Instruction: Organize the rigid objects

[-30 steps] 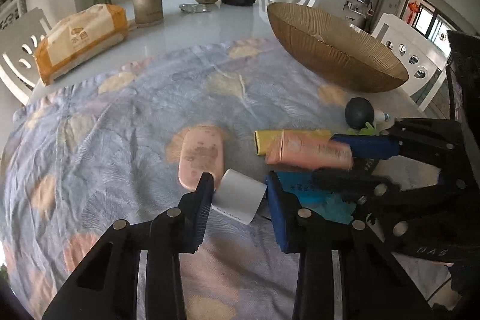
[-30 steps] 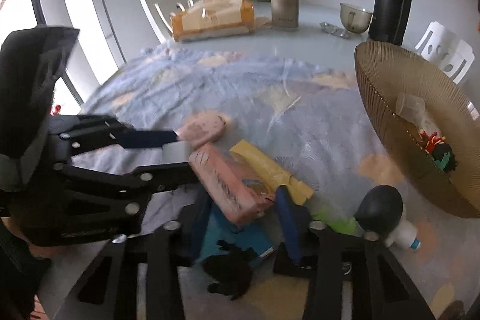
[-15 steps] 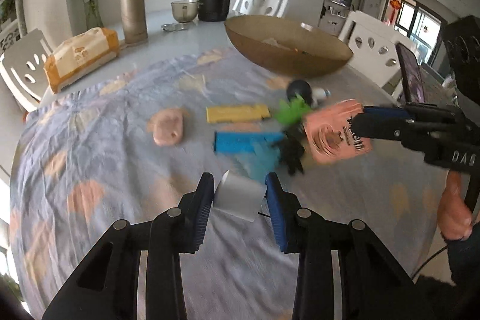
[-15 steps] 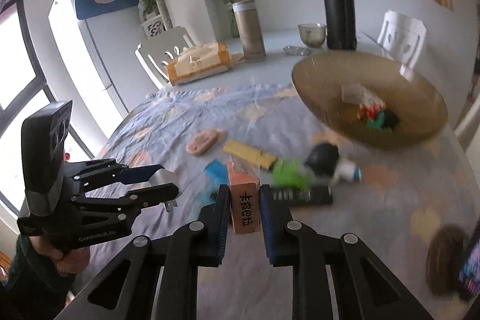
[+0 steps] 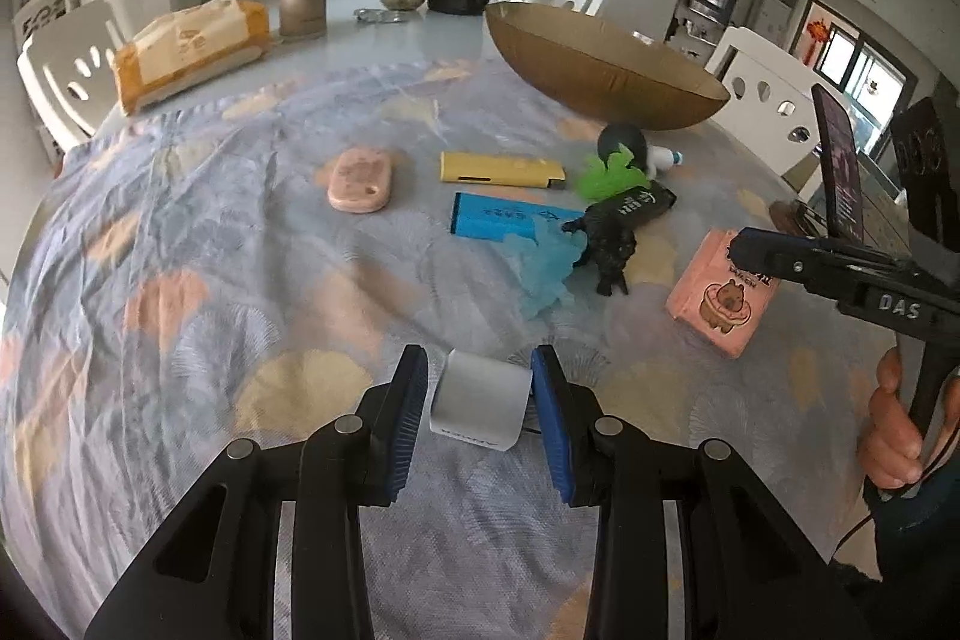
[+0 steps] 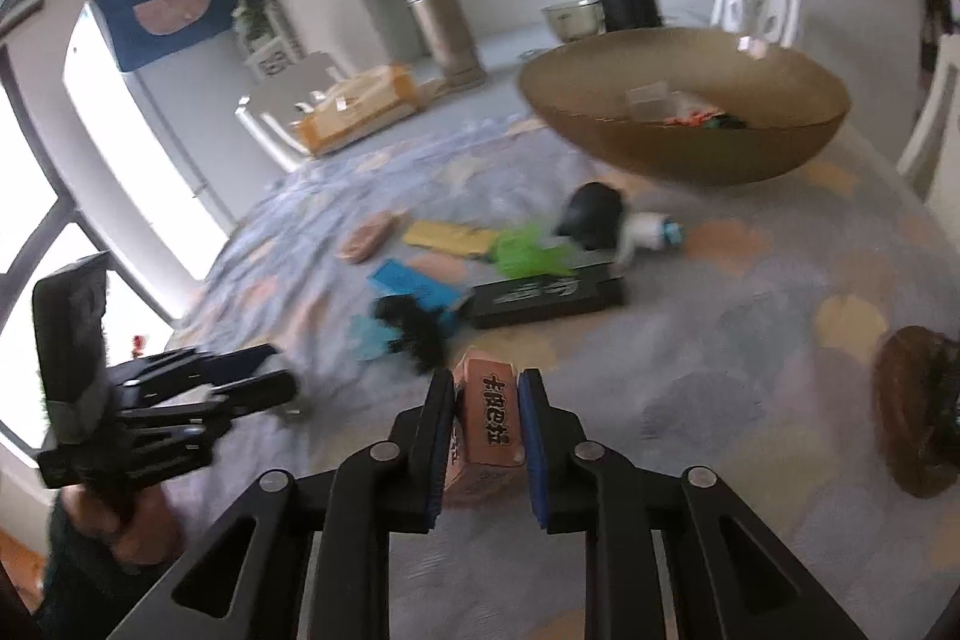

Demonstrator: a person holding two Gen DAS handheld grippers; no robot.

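A floral cloth (image 5: 240, 244) covers the dining table; the left gripper (image 5: 480, 400) clasps a white block (image 5: 480, 400), the right gripper (image 6: 485, 424) is clamped on a pink carton (image 6: 489, 418). Only the right view shows items inside the brown bowl (image 6: 684, 148). Both loads have lifted clear of the far clutter since a second ago; the right view is blurred

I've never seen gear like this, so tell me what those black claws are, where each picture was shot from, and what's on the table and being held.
They are hand-held grippers, one per hand, each carrying a fisheye camera looking along its fingers. The left gripper holds a small white block. The right gripper holds a pink box. On the flowered cloth lie a yellow box, a blue box, a pink case, and small toys, beside a large brown bowl.
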